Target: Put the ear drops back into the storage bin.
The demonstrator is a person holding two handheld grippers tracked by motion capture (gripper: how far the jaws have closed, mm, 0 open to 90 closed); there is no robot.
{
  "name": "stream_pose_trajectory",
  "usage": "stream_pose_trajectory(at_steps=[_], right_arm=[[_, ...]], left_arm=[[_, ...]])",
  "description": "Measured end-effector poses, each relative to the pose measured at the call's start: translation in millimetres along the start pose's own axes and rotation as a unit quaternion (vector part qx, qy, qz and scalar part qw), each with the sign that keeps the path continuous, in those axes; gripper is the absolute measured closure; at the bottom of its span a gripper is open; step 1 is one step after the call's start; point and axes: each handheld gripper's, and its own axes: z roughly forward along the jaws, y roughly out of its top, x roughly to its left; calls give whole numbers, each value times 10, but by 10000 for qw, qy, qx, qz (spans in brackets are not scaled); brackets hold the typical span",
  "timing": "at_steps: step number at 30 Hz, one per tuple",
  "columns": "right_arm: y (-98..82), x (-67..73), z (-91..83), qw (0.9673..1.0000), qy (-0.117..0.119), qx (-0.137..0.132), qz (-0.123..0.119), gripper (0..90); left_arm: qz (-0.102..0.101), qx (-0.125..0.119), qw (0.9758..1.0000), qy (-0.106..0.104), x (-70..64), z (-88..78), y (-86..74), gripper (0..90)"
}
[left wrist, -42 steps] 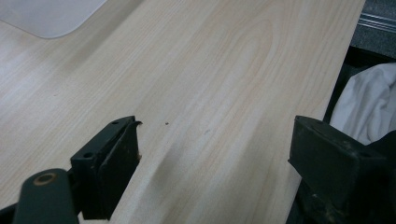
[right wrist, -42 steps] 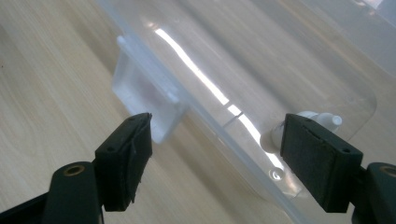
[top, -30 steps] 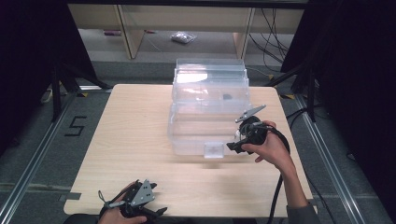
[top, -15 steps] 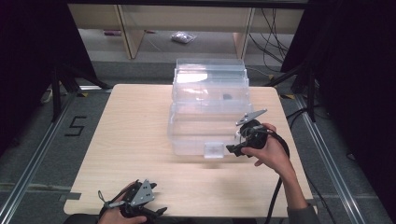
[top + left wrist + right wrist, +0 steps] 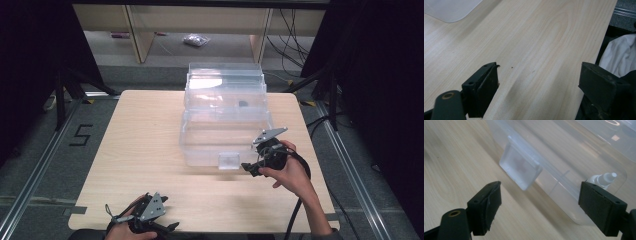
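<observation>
A clear plastic storage box (image 5: 225, 130) sits on the far middle of the wooden table (image 5: 145, 150), its lid leaning up behind it. A frosted latch tab (image 5: 229, 161) (image 5: 520, 168) hangs from the box's near wall. My right gripper (image 5: 248, 168) (image 5: 539, 210) is open, pointing left just to the right of that latch, nothing between its jaws. Through the box wall a small white bottle (image 5: 602, 180) lies inside near the corner. My left gripper (image 5: 167, 228) (image 5: 537, 85) rests open at the table's near edge, holding nothing.
A small dark item (image 5: 243, 104) shows through the box's far section. The box corner (image 5: 449, 10) appears at the top left of the left gripper view. White cloth (image 5: 617, 57) lies past the table edge. Shelving and cables stand behind the table.
The right gripper has shifted slightly down and left along the box's near right corner toward the latch. The left gripper has stayed put.
</observation>
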Motion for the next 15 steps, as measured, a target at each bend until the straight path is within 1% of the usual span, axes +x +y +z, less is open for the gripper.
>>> stream_pose_trajectory(at_steps=[1, 2, 3, 4, 5, 6, 7, 8, 9, 10, 11, 12, 13, 14, 15], right_arm=[[-16, -9, 5, 9999, -6, -40, -117, 192], [-28, 9, -8, 10000, -17, 20, -17, 192], [-43, 8, -1, 10000, -18, -21, -94, 192], [-52, 22, -3, 10000, 31, -29, -35, 191], [-65, 34, -1, 9999, -48, -105, -30, 191], [-70, 34, -13, 10000, -18, -70, -61, 191], [-76, 55, -13, 10000, -29, -61, 4, 190], [-84, 66, -11, 9999, -14, -118, 19, 190], [-92, 71, -9, 9999, -36, -121, -22, 189], [-99, 76, -3, 9999, -50, -153, -54, 189], [-107, 81, -9, 9999, 2, -104, -88, 189], [-112, 80, -5, 9997, -33, -178, -170, 189], [-123, 104, -13, 9999, -21, -153, -65, 189], [-131, 110, -5, 9998, 5, -191, -87, 189], [-136, 132, -12, 9999, 19, -171, -14, 189]], left_arm=[[64, -4, 10000, -15, 6, 1, 3, 155], [58, -5, 10000, -20, 4, 3, 1, 154], [55, -10, 10000, -18, 2, 4, -1, 155], [124, 48, 9999, 1, 13, -5, 0, 154], [-15, 5, 10000, 6, -2, -1, -5, 155], [29, 4, 10000, 5, 5, -5, -3, 154], [52, -2, 10000, 1, 9, -5, -2, 155], [63, 6, 10000, 4, 10, -5, -1, 154], [-9, 4, 10000, 8, 1, -3, -4, 154], [10, 2, 10000, 1, 0, -3, -1, 154], [-5, -6, 10000, -1, -3, -1, -2, 155], [2, 2, 10000, 2, -2, -1, -2, 155], [-1, 1, 10000, -5, -1, 1, -3, 155], [4, 6, 10000, 14, 0, -1, -3, 155], [4, 10, 10000, 9, 1, -2, -4, 155]])
